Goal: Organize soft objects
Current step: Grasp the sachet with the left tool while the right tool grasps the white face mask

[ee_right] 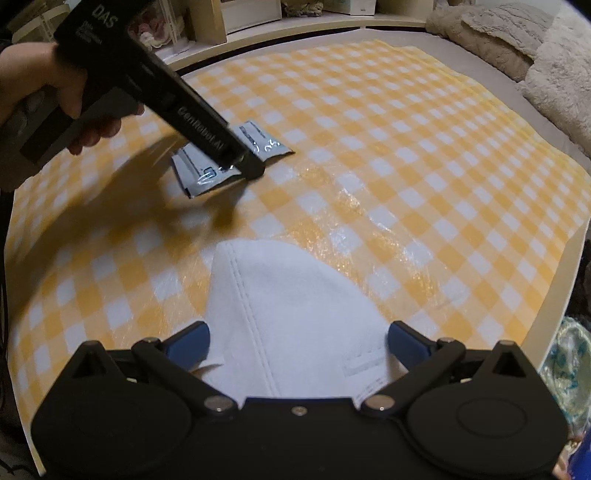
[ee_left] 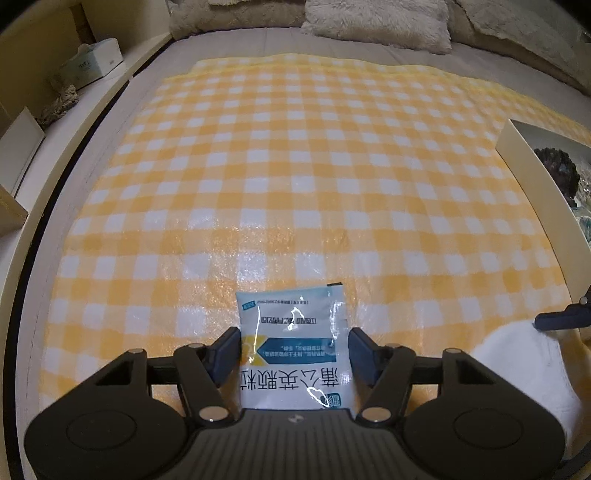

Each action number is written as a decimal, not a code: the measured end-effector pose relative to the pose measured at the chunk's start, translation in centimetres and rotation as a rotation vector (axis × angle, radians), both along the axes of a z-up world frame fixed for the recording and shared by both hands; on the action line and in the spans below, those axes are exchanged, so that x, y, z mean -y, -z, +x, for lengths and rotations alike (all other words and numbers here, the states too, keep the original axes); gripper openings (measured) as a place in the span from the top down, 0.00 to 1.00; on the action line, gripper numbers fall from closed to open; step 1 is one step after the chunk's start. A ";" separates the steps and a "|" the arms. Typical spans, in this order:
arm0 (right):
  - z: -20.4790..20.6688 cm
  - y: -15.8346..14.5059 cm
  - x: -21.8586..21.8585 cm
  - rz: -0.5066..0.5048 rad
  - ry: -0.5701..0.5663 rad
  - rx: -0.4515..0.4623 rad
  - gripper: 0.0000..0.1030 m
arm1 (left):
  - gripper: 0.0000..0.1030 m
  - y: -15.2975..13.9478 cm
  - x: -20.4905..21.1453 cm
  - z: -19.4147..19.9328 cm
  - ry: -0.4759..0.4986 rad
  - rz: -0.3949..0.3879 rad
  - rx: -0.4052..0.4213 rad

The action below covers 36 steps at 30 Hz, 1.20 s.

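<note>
A light blue foil sachet [ee_left: 293, 343] with printed characters lies flat on the yellow-and-white checked cloth [ee_left: 295, 166]. My left gripper [ee_left: 293, 354] is open, its fingers [ee_left: 225, 350] on either side of the sachet, close to its edges. The sachet [ee_right: 229, 158] and the left gripper also show in the right wrist view. A white face mask [ee_right: 284, 310] lies on the cloth between the open fingers [ee_right: 188, 341] of my right gripper [ee_right: 297, 343]. The mask [ee_left: 524, 365] also shows at the right of the left wrist view.
Fluffy cream pillows [ee_left: 376, 22] lie at the head of the bed. A shelf ledge [ee_left: 96, 96] at the left holds a tissue box [ee_left: 92, 61] and rope. A white board edge [ee_left: 535, 173] and a dark object [ee_left: 559, 173] sit at the right.
</note>
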State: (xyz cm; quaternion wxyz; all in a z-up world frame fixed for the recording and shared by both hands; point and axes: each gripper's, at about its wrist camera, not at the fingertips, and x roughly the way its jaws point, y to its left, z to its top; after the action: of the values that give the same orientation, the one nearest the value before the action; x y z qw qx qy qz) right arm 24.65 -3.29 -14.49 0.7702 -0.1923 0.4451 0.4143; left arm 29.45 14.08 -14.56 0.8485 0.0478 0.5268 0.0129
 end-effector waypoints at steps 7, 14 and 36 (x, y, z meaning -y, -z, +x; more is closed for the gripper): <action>-0.2 -0.3 0.2 0.018 -0.038 -0.037 0.27 | 0.42 -0.6 -0.2 -1.1 0.023 -0.006 0.007; -1.5 -1.1 0.1 0.036 -0.080 -0.022 0.84 | 0.44 -0.8 0.1 -2.4 0.015 0.002 0.021; -1.4 -0.4 0.9 -0.005 -0.001 -0.071 0.29 | 0.41 0.3 -0.2 -5.2 0.045 -0.009 -0.039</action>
State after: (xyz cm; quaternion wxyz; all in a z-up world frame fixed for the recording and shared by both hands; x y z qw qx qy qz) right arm 23.27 -4.17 -14.06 0.7531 -0.1797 0.4733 0.4201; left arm 24.20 14.23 -14.90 0.8384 0.0560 0.5421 -0.0096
